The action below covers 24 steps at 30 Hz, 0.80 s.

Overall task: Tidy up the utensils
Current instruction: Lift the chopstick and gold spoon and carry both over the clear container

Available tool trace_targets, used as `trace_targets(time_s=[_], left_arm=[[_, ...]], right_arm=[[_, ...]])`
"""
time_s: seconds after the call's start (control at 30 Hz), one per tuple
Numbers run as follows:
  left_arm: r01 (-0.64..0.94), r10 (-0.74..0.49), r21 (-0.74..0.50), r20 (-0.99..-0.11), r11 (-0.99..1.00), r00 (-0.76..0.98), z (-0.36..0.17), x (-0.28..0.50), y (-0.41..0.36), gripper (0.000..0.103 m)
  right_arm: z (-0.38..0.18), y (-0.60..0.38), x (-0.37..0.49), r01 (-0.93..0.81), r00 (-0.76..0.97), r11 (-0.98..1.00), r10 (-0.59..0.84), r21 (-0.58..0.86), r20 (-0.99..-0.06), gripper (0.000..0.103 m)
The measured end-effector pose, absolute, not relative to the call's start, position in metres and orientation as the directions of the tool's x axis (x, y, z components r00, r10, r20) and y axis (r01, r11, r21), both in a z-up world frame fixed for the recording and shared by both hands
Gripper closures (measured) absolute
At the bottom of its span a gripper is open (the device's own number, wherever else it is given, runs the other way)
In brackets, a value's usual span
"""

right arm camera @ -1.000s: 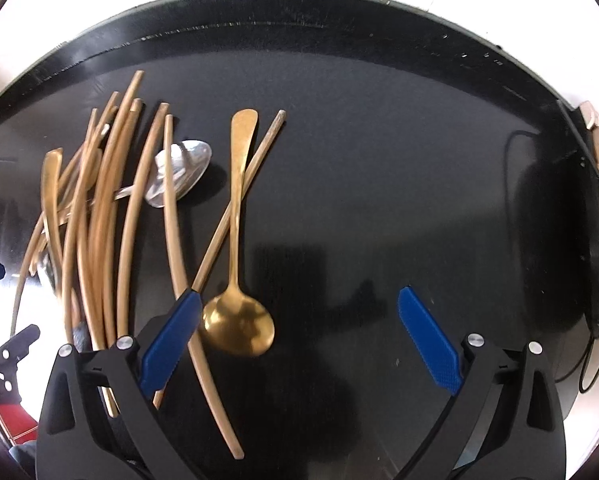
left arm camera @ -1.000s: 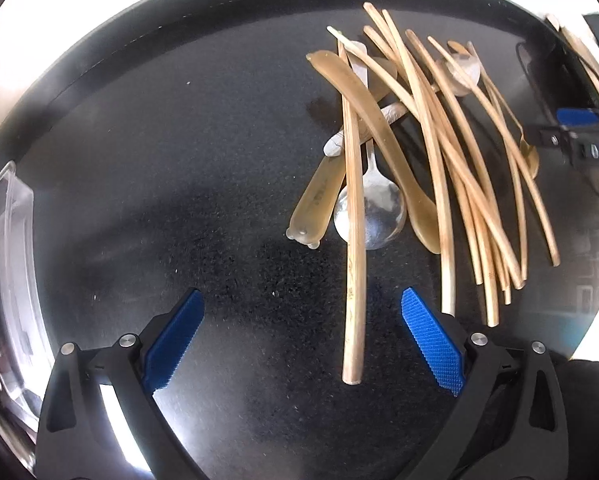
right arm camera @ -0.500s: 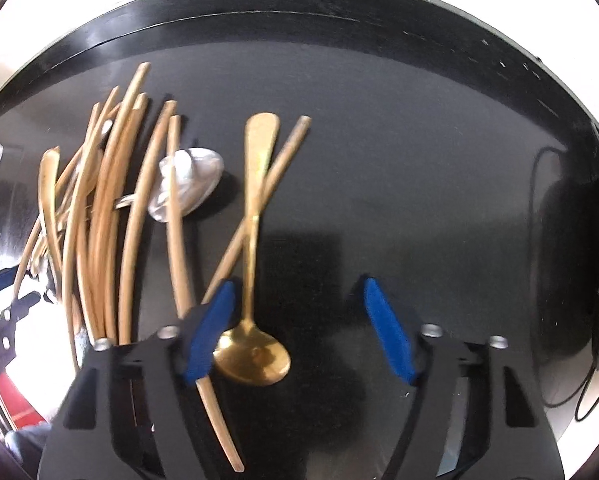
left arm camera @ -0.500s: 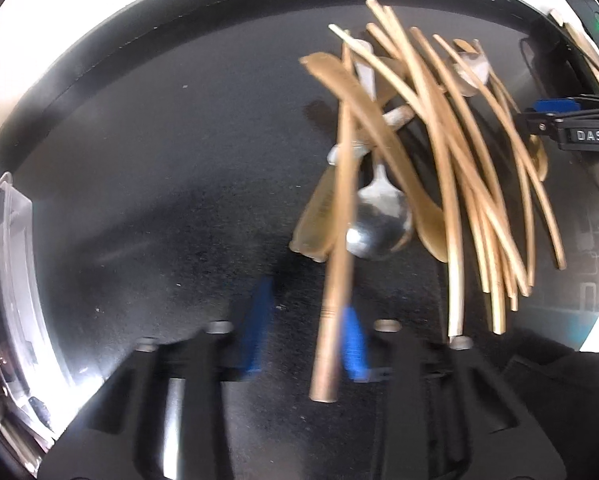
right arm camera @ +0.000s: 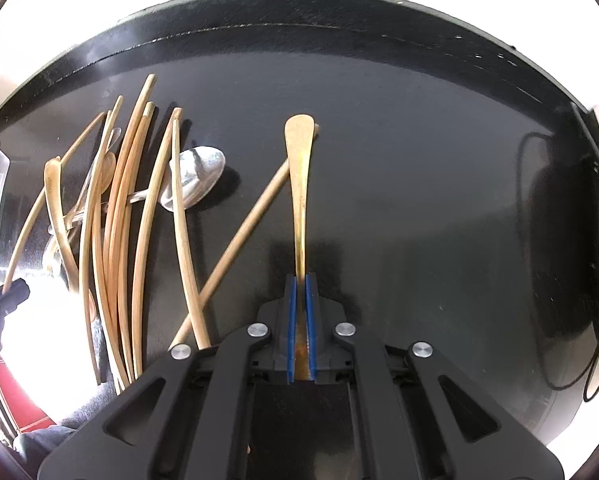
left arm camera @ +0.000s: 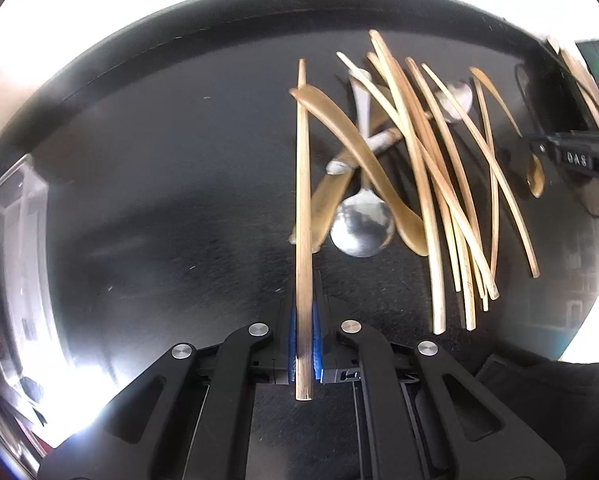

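Observation:
My left gripper (left arm camera: 304, 312) is shut on a wooden chopstick (left arm camera: 303, 200) that points straight ahead, its far end over the pile. The pile of wooden chopsticks (left arm camera: 439, 184), a silver spoon (left arm camera: 361, 224) and flat brown utensils (left arm camera: 355, 148) lies to the right on the black table (left arm camera: 159, 160). My right gripper (right arm camera: 300, 292) is shut on the gold spoon (right arm camera: 299, 172), handle pointing forward, its bowl hidden between the pads. A loose chopstick (right arm camera: 243, 236) lies just left of it, and the chopstick pile (right arm camera: 119, 208) with a silver spoon (right arm camera: 193, 182) further left.
A clear plastic container (left arm camera: 7, 248) stands at the table's left edge. The other gripper (left arm camera: 571, 156) shows at the right of the left wrist view. A black cable (right arm camera: 595, 320) and a dark round object (right arm camera: 559, 240) lie at the right of the black table (right arm camera: 419, 140).
Both grippers went from open to shut: the left closed on the near chopstick, the right closed on the gold spoon. The held chopstick and spoon now point straight ahead.

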State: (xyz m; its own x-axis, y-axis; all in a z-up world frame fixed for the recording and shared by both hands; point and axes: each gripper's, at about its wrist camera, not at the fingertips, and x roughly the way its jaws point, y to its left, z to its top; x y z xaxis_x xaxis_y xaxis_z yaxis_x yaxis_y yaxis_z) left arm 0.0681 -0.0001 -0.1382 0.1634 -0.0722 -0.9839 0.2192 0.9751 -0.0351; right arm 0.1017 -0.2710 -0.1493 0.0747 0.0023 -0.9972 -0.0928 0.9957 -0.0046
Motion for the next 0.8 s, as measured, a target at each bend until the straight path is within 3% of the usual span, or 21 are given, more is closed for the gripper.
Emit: trace_targets(time_s=[0.43,0.8], left_arm=[[0.061,-0.031,-0.016,-0.969,0.998,0.246,-0.113,0.045,0.049,0.098],[-0.011,-0.010,-0.015,-0.939,1.000,0.343,-0.056,0.014,0.122,0.098]], right_arm=[[-0.108,-0.255,0.077,-0.029,0.125,1.000,0.007,0.003,-0.992,0.098],[-0.045,-0.150,0.074,-0.156,0.188,0.983,0.129,0.100,-0.974,0.098]])
